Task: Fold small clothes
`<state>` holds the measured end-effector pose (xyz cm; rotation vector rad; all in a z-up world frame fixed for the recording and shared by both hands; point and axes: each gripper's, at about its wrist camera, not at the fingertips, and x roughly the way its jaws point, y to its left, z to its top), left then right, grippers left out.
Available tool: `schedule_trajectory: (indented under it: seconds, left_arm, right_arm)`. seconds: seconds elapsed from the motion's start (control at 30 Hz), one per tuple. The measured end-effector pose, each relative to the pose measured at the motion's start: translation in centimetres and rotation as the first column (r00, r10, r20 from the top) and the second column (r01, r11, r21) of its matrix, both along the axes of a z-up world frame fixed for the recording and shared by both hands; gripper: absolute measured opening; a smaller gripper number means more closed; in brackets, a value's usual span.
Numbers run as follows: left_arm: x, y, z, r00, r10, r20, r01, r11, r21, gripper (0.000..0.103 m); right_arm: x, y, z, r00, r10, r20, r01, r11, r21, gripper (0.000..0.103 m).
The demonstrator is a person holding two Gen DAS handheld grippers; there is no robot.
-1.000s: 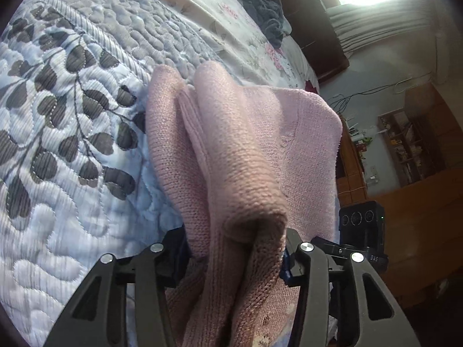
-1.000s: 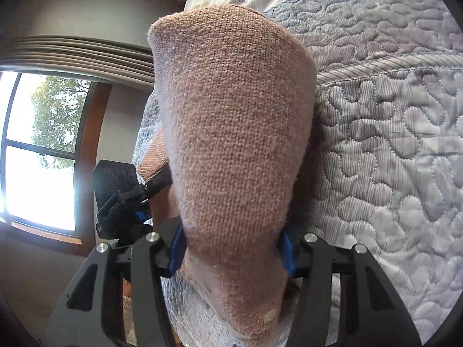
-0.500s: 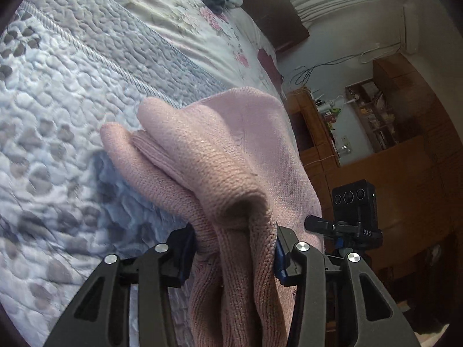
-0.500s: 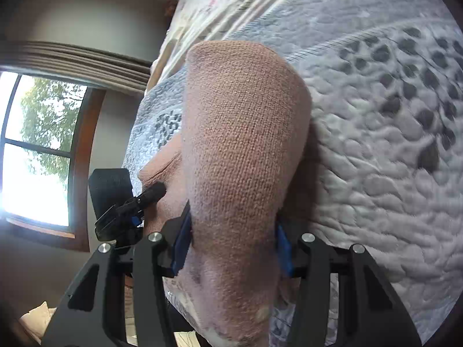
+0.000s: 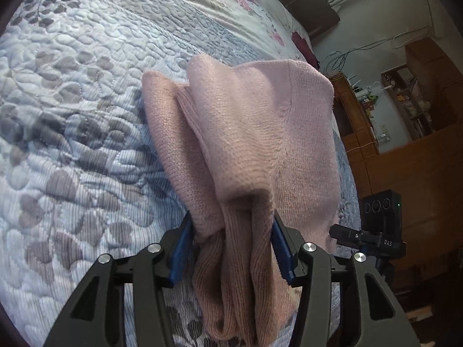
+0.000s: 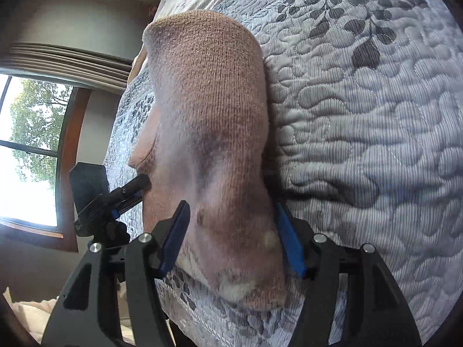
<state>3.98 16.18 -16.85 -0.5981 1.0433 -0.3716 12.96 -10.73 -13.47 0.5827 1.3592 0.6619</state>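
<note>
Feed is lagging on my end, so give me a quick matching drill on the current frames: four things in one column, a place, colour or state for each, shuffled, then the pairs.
Things:
1. pink knit garment
2. quilted bedspread
3. left gripper
4. window

Descriptions:
A. shut on bunched knit fabric
B. pale blue-white with grey leaf print
C. held at two ends, draped between both grippers
D. bright, wooden frame, trees outside, left edge of the right wrist view

Pairs: 1-C, 2-B, 3-A, 4-D. The right gripper also clamps the garment.
</note>
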Motion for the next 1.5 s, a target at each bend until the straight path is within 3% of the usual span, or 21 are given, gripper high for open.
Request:
schedule_trajectory:
  seconds: [0.1,0.17,0.23,0.33,0.5,0.57,0.63,0.7,0.87,0.97,1.03,1.2,1.4,1.5]
  left_arm:
    - [-2.4,-0.9,0.8,1.0,-0.01,0.013,0.01,1.0,0.022,0.054]
    - [-3.6,-1.9,0.7,1.0,-0.018,0.005,0.017,0.998,0.059,0.058]
    - [-4.5,-2.9,0.1,0.999,-0.033,-0.005,0.033,0.994,0.103,0.058]
    - [-4.8,-3.4,-1.0,0.999,-0.029,-0.039,0.036,0.984,0.176,0.056]
    - [-4.9,-2.0,-0.9,0.998,-0.035,-0.052,0.044,0.981,0.19,0.056]
    - [-5.0,-1.2,-0.7,0.998,-0.041,-0.049,0.05,0.979,0.199,0.056]
    - [-5.0,-0.8,-0.8,0.998,-0.04,-0.052,0.05,0.977,0.207,0.059]
    - [-5.0,-0.6,-1.1,0.997,-0.049,-0.055,0.06,0.977,0.206,0.06]
    - [-5.2,-1.5,-1.6,0.998,-0.061,-0.033,0.068,0.963,0.263,0.062]
    - [-5.6,-1.7,-0.5,0.998,-0.046,-0.037,0.055,0.959,0.278,0.062]
    - [-6.2,-1.8,0.6,0.999,-0.035,-0.032,0.043,0.955,0.295,0.061]
    - [-8.1,-2.4,3.5,1.0,-0.01,-0.016,0.015,0.932,0.363,0.061]
    - [-11.3,-3.6,7.3,1.0,0.029,0.004,-0.028,0.913,0.407,0.068]
    - [-12.8,-4.0,9.0,0.999,0.044,0.02,-0.048,0.902,0.428,0.07]
  right_arm:
    - [-1.8,0.1,-0.3,1.0,0.004,-0.016,-0.005,1.0,-0.012,0.061]
    - [-2.9,0.0,-1.0,0.999,0.018,-0.027,-0.019,1.0,-0.025,0.051]
    - [-3.9,0.0,-1.4,0.999,0.017,-0.029,-0.018,0.999,-0.045,0.036]
    - [-4.4,0.4,-1.0,0.999,-0.015,-0.049,0.015,1.0,0.019,0.024]
    - [-6.5,1.3,0.1,0.993,-0.019,-0.115,0.04,0.982,0.187,0.023]
    - [-6.9,2.3,-0.1,0.991,-0.014,-0.13,0.037,0.985,0.171,0.022]
    - [-7.0,2.4,-0.7,0.995,-0.024,-0.099,0.03,0.998,0.06,0.022]
    - [-6.8,2.0,-1.6,0.991,-0.047,-0.128,0.057,0.995,0.079,0.023]
    - [-6.7,1.6,-2.2,0.992,-0.05,-0.112,0.055,0.998,0.038,0.03]
    - [-7.2,2.8,0.4,0.998,-0.047,-0.031,0.045,0.996,-0.079,0.044]
    - [-7.9,3.4,2.9,0.998,-0.054,0.044,0.06,0.985,-0.162,0.063]
    - [-10.8,3.6,7.7,0.981,-0.079,0.177,0.134,0.935,-0.327,0.089]
    - [-14.2,3.4,11.3,0.964,-0.067,0.257,0.185,0.864,-0.469,0.091]
    - [-15.7,3.5,12.7,0.959,-0.054,0.278,0.188,0.856,-0.482,0.092]
